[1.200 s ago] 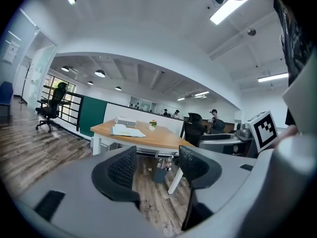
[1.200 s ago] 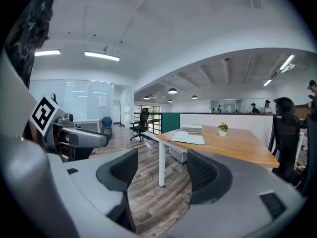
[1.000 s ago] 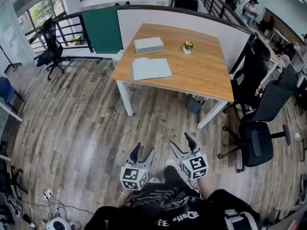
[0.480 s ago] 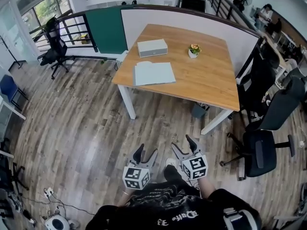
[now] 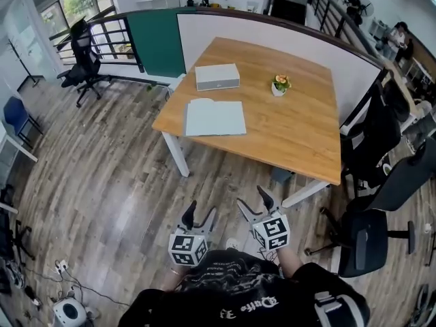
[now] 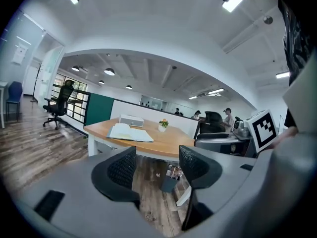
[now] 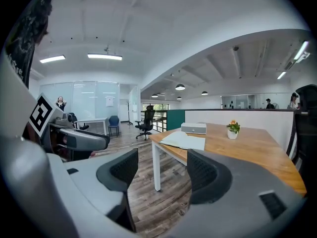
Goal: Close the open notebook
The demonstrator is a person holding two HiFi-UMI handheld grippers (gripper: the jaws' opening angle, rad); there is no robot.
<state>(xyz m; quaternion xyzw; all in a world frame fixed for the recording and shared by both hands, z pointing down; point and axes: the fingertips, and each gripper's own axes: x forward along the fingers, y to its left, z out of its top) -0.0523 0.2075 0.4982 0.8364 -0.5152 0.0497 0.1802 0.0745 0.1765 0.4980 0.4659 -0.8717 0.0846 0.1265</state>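
An open notebook [image 5: 214, 117] with pale pages lies flat near the left edge of a square, honey-coloured wooden bench [image 5: 300, 135] on white legs. Behind it sit a flat grey box [image 5: 217, 77] and a small potted flower [image 5: 280, 85]; no writing is legible. Well apart from the bench, above plank floor [image 5: 102, 182], the left tongs [image 5: 199, 216] and right tongs [image 5: 253, 201], with dark textured pads and black-and-white marker cubes, gape empty.

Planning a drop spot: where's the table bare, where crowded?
Bare: right half of the table, right of the open notebook and nearer than the flower pot. Crowded: left side, grey box close behind the notebook.
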